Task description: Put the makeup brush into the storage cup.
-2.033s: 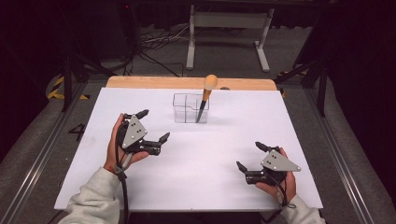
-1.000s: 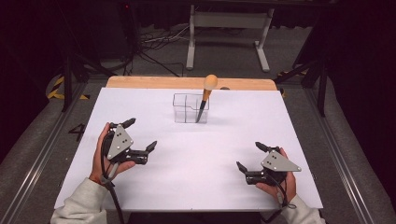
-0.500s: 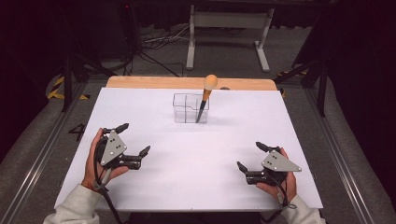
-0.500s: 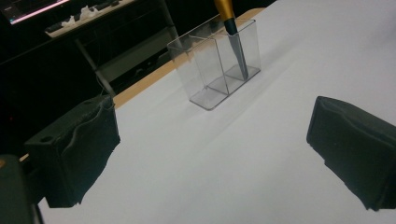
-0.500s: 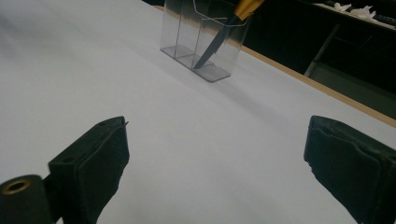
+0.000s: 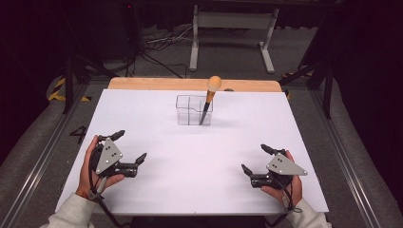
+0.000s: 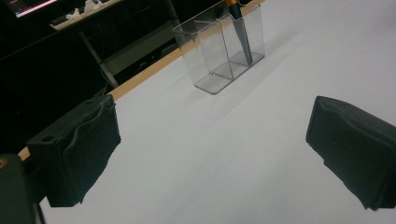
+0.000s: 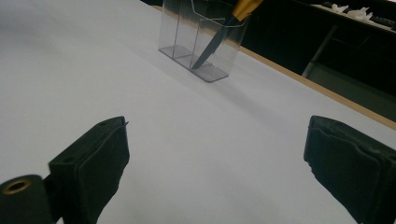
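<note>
A clear plastic holder (image 6: 190, 110) with compartments stands at the far middle of the white table (image 6: 142, 114). A tool (image 6: 209, 99) with a round wooden handle and a dark blade leans in its right compartment. My left gripper (image 6: 130, 145) is held open over the front left of the table, nothing between its jaws. My right gripper (image 6: 254, 158) is open over the front right, also holding nothing. In the left gripper view (image 7: 215, 158) the holder (image 7: 212, 51) and tool (image 7: 241, 39) lie far ahead. The right gripper view (image 8: 215, 172) shows the holder (image 8: 182, 37) and the tool (image 8: 217, 39) too.
A wooden strip (image 6: 157, 84) runs along the table's far edge. Beyond it stand a metal frame's legs (image 6: 194, 42) and cables (image 6: 157, 45) on the dark floor. Rails (image 6: 43, 152) run beside the table's left and right sides.
My left gripper has moved left and back toward the person, from mid-left of the table to its front left. The right gripper, holder and tool have stayed put.
</note>
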`<state>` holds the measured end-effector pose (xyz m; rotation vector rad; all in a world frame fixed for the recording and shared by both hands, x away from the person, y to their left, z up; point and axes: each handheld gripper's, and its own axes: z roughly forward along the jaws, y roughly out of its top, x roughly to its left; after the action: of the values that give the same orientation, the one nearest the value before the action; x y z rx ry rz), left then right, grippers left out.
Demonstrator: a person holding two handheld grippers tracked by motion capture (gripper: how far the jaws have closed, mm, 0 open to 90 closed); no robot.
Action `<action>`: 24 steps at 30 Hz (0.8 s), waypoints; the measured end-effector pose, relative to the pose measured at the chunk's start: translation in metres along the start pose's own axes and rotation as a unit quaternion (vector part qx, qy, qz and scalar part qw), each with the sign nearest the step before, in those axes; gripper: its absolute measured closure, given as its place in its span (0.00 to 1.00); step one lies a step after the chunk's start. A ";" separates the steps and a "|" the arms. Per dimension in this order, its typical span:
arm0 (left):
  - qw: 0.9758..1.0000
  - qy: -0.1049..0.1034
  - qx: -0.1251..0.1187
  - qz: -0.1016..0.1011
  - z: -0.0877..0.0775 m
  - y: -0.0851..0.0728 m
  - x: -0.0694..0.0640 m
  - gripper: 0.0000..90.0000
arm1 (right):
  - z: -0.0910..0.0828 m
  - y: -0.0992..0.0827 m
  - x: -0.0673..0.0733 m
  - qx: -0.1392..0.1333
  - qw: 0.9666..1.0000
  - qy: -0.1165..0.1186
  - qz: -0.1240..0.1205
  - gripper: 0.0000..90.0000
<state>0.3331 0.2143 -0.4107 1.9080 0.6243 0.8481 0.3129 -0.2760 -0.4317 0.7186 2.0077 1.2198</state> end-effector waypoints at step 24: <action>0.999 -0.008 0.029 -0.018 -0.013 -0.031 0.002 0.04 | -0.007 -0.003 0.000 0.005 1.000 -0.014 0.000 0.09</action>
<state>0.3224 0.2367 -0.4338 1.9476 0.6772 0.8003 0.3070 -0.2805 -0.4321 0.7374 1.9930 1.1941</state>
